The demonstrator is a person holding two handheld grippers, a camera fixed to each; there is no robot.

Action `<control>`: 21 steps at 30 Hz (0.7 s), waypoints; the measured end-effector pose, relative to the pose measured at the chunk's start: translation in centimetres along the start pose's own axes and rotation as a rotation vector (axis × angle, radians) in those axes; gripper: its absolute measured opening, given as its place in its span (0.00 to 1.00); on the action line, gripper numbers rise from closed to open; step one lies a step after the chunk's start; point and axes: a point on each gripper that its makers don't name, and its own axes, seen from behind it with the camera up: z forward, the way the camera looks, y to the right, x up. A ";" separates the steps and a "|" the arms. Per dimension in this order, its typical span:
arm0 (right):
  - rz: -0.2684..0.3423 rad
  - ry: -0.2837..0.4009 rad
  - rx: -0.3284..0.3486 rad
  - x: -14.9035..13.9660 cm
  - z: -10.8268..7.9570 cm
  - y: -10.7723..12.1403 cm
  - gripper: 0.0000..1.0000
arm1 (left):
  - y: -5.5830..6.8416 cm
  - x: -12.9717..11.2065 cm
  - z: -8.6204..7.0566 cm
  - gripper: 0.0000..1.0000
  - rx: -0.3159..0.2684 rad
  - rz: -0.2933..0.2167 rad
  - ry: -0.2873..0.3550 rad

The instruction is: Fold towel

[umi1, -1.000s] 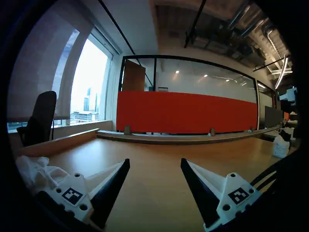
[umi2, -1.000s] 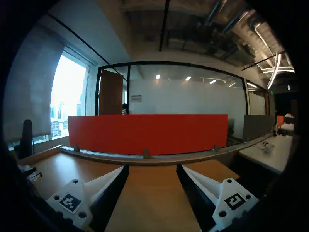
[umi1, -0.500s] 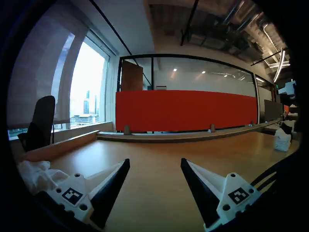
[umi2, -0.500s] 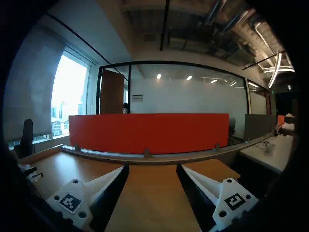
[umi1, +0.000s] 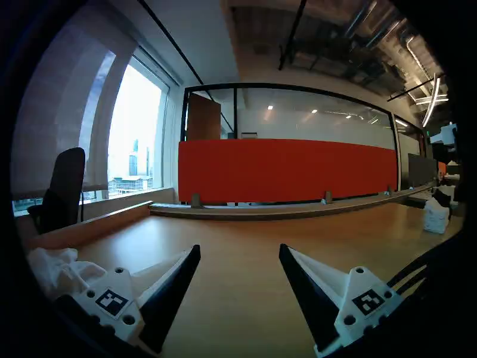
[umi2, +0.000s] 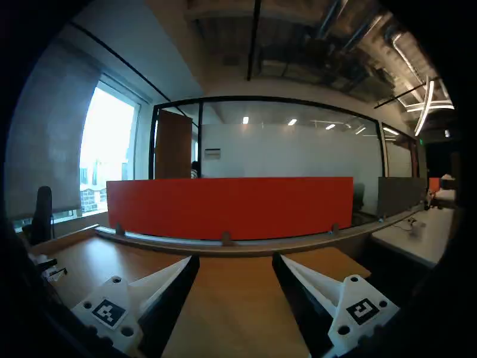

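Note:
A crumpled white towel (umi1: 58, 269) lies on the wooden table at the lower left of the left gripper view, just left of my left finger. My left gripper (umi1: 239, 250) is open low over the tabletop (umi1: 238, 280), with nothing between its fingers. My right gripper (umi2: 235, 260) is open too, over bare wood (umi2: 235, 304), holding nothing. A white folded or bunched cloth (umi1: 435, 216) sits far right on the table in the left gripper view.
A red divider panel (umi1: 286, 170) runs along the table's far edge. A black office chair (umi1: 59, 191) stands at the left by the window. A second, white desk (umi2: 417, 235) lies to the right across a gap in the right gripper view.
The left gripper view has levelled out and shifted slightly; the white cloth at the right moved up a little in frame. The right gripper has barely moved.

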 end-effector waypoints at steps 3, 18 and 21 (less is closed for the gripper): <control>-0.008 0.009 0.001 0.2 0.0 0.0 0.94 | 0.1 0.0 0.0 0.98 0.000 0.001 0.000; 0.028 0.064 -0.006 0.3 -0.1 1.3 0.94 | 0.1 -0.1 0.0 0.98 0.000 0.001 0.000; 0.041 0.066 -0.007 -0.1 -0.1 1.5 0.94 | 0.1 -0.1 0.0 0.98 0.000 0.000 0.000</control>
